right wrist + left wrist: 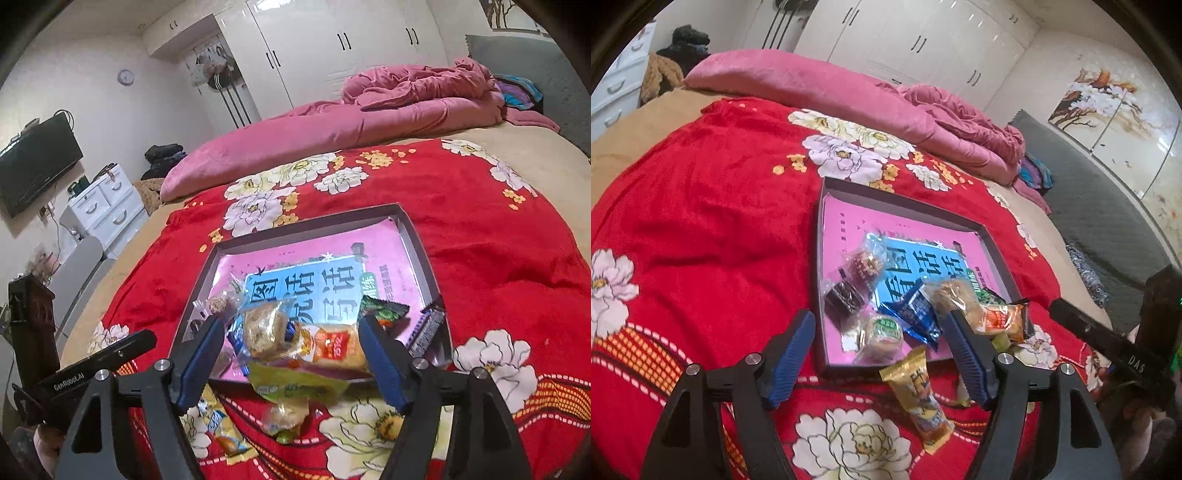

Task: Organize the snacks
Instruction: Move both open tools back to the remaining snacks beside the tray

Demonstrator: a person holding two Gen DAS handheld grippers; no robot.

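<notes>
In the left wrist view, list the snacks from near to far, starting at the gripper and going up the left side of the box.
Yellow packet on the blanket → round green-label cake → dark round pastry → red-wrapped pastry.

Left claw (881,354) and right claw (291,360): black frames, 2 ribbed blue pads (792,354) each, silver screws (753,359); white "GenRobot.AI" lettering.

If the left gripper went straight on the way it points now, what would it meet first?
Most likely the round pastry with the green label in the near end of the shallow box, which lies centred between the open jaws of the left gripper. Depth is unclear; the yellow snack bar lies nearer but lower.
</notes>
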